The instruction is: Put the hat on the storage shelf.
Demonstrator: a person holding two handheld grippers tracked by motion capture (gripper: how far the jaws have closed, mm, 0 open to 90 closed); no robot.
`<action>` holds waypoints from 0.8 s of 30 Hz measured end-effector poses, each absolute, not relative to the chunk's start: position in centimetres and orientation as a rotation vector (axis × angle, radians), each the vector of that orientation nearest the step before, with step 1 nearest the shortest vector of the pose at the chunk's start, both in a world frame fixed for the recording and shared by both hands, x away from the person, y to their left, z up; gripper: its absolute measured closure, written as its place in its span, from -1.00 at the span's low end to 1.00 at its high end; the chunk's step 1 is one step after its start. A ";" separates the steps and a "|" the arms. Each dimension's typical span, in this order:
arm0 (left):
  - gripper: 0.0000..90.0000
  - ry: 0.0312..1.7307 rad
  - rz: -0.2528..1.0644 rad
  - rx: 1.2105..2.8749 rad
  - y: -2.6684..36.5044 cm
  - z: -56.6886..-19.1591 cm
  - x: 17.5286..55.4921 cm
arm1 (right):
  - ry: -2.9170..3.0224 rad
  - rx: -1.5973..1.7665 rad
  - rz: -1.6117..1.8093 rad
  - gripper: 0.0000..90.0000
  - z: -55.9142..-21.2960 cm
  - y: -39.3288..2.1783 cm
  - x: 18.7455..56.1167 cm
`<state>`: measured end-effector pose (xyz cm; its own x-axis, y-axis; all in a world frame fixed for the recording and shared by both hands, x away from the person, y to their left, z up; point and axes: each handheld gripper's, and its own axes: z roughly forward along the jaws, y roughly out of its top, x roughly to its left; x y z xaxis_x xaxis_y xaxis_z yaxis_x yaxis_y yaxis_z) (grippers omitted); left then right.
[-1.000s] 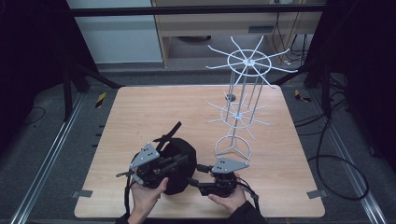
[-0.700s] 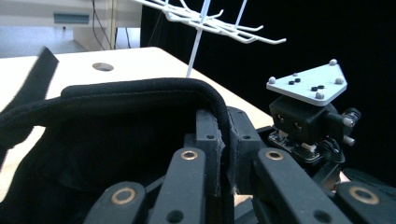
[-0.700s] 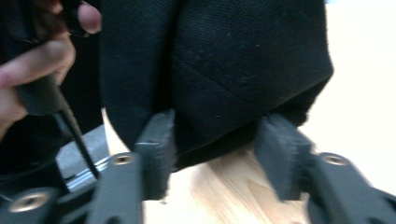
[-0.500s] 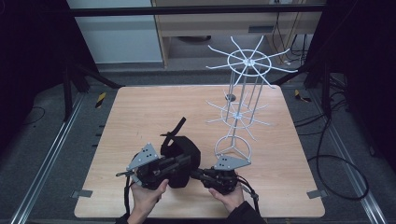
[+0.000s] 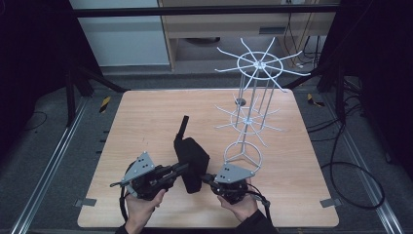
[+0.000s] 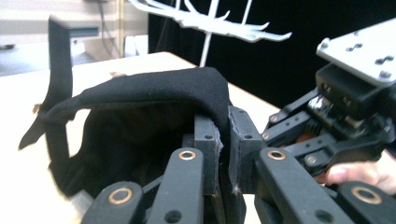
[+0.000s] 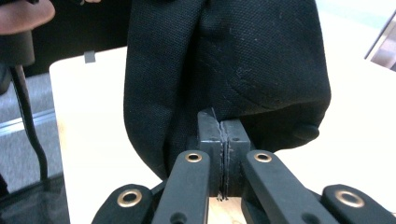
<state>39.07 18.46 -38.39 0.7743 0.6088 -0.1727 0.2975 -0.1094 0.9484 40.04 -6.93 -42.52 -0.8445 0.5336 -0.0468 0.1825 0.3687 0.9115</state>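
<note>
Wooden table (image 5: 146, 117) is carrying everything at this moment: at its far right the white wire rack (image 5: 253, 97) is standing upright, and just left of the rack's round base the black cap (image 5: 192, 156) is hanging between your two tools, its strap pointing away from you. Left of the rack, your left gripper (image 5: 182, 167) is clenching the cap's near edge, jaws pressed on the fabric. Your right gripper (image 5: 205, 177), just in front of the rack's base, is pinching the cap's other side, its jaws having just been closing on the cloth.
</note>
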 end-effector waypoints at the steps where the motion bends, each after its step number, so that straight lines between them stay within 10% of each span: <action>1: 0.84 0.730 0.314 1.713 18.9 -38.6 38.9 | 2.309 0.624 1.460 1.00 -42.6 -6.7 40.0; 17: 0.78 0.968 0.397 1.746 26.2 -42.6 37.9 | 2.432 0.597 1.307 0.94 -44.1 1.0 41.0; 24: 0.80 1.065 0.425 1.768 28.7 -43.7 38.2 | 2.393 0.648 1.379 0.49 -44.3 0.8 41.3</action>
<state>38.18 28.65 -43.75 0.5528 0.8140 -0.1782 0.4670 -0.1255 0.8753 41.34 0.76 -44.28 -0.8522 0.5220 -0.0360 0.2304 0.4362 0.8698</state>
